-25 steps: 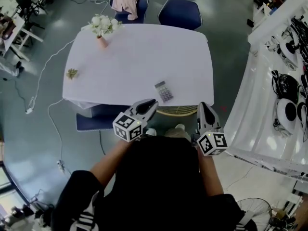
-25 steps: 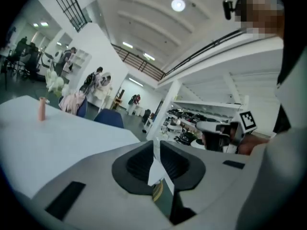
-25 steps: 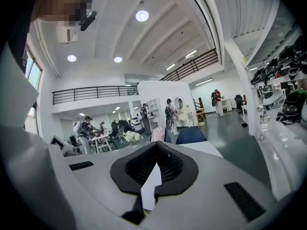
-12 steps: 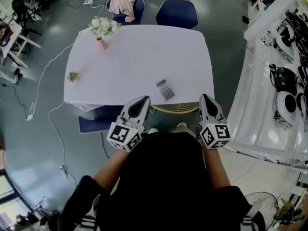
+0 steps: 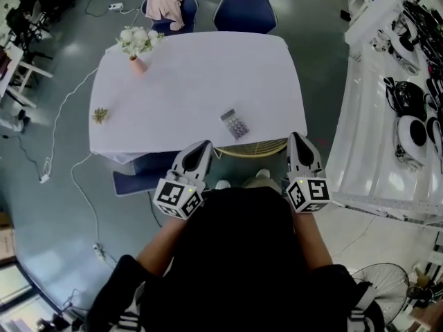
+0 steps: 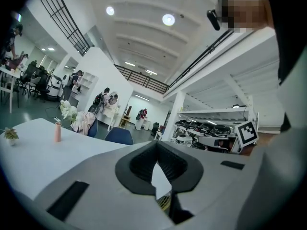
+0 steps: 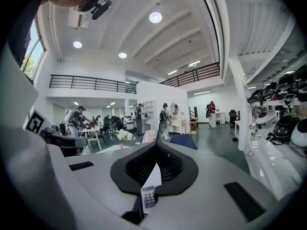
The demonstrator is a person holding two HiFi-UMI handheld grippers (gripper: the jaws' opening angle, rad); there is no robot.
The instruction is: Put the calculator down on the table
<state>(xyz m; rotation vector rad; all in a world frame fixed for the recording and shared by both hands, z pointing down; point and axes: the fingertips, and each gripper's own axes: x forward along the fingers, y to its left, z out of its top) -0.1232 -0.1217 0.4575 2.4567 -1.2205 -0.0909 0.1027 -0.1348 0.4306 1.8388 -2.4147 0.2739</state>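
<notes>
Left tongs: I read the jaws closed tip to tip, nothing between them. White worktop spreads beyond, to the left. Pink vase stands upright on its far part. Blue chair sits behind the far edge.

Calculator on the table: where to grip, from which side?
Probably grip the calculator across its two long edges near the keypad end, coming from the near right. It lies flat on the table, tilted, that end pointing toward the right gripper.
</notes>
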